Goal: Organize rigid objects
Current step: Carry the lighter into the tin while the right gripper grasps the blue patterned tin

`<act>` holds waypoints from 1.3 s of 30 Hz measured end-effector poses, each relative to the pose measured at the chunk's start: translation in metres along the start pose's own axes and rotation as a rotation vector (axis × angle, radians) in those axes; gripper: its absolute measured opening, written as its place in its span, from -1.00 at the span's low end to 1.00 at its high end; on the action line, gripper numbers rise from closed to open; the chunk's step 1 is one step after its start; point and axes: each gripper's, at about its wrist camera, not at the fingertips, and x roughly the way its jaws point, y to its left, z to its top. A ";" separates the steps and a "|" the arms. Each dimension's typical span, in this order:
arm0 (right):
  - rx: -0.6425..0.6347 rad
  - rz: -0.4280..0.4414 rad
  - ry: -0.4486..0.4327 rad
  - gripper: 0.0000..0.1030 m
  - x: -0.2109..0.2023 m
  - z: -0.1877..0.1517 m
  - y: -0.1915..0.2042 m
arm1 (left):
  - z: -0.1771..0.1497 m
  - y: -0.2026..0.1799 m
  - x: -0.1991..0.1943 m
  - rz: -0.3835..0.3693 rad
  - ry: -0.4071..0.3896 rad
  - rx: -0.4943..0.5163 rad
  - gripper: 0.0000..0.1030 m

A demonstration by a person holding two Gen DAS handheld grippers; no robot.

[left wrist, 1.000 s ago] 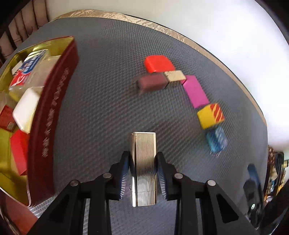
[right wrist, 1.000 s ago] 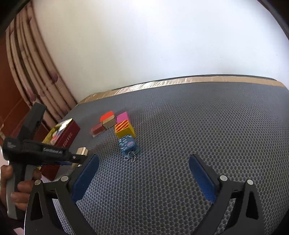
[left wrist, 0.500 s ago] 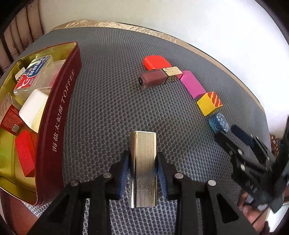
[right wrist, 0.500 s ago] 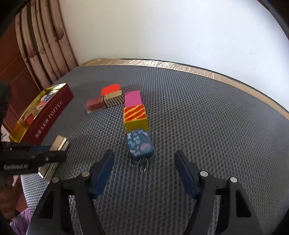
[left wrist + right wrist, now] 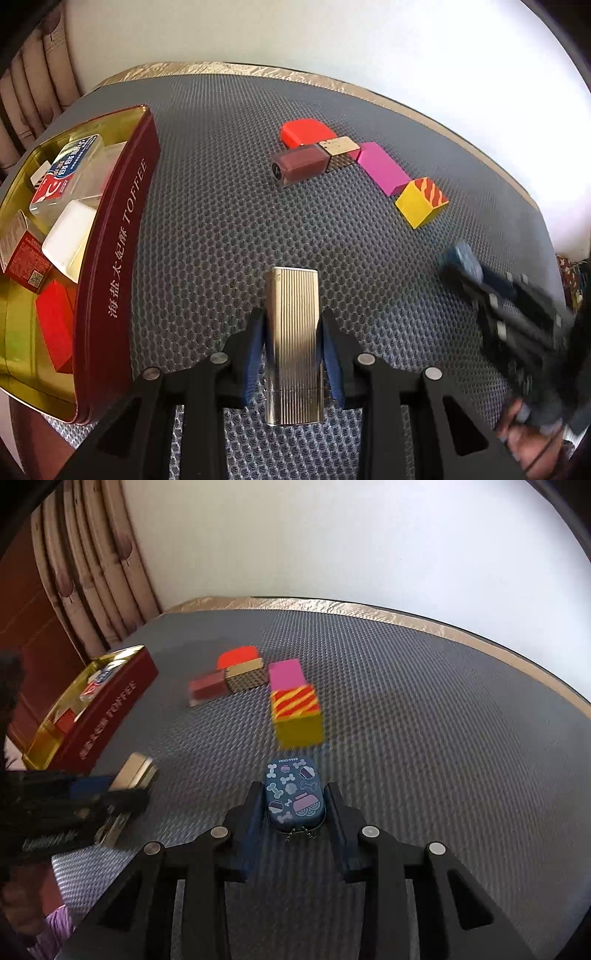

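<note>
A ribbed silver case [image 5: 291,332] is clamped upright between the blue pads of my left gripper [image 5: 291,321], just above the grey mat. To its left stands the open dark-red toffee tin [image 5: 122,229]. My right gripper [image 5: 293,794] has its jaws closing on a small blue patterned case [image 5: 291,782], with the pads against both of its sides. From the left wrist view that gripper is a blur at the right, with the blue case [image 5: 460,254] at its tips. From the right wrist view the left gripper [image 5: 110,790] and the silver case [image 5: 135,771] show at the left.
A row lies on the mat beyond: red piece [image 5: 304,131], maroon tube [image 5: 301,166], gold checkered block [image 5: 340,147], magenta block [image 5: 382,168], yellow striped cube [image 5: 421,203]. The tin holds white, red and labelled boxes. Mat edge and wall are behind.
My right gripper came forward over the blue case and closed from wide open onto it. My left gripper, still holding the silver case, shifted sideways across the mat and rolled a little.
</note>
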 end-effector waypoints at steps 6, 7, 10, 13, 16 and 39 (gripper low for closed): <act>0.078 -0.007 -0.023 -0.42 -0.015 -0.015 -0.006 | -0.011 0.002 -0.012 -0.046 -0.013 0.026 -0.42; 0.089 -0.006 -0.016 -0.42 -0.014 -0.015 -0.008 | -0.015 0.007 -0.020 -0.058 -0.020 0.028 -0.42; 0.091 -0.013 -0.004 -0.41 -0.012 -0.014 -0.010 | -0.017 0.011 -0.048 -0.057 -0.071 0.046 -0.43; 0.091 -0.012 -0.008 -0.41 -0.008 -0.012 -0.007 | -0.018 0.027 -0.084 -0.071 -0.114 0.028 -0.43; 0.097 -0.020 -0.009 -0.41 -0.009 -0.013 -0.008 | -0.018 0.058 -0.114 -0.061 -0.141 -0.022 -0.43; 0.096 -0.038 0.010 -0.40 -0.003 -0.012 -0.009 | -0.001 0.226 -0.112 0.082 -0.045 -0.276 -0.42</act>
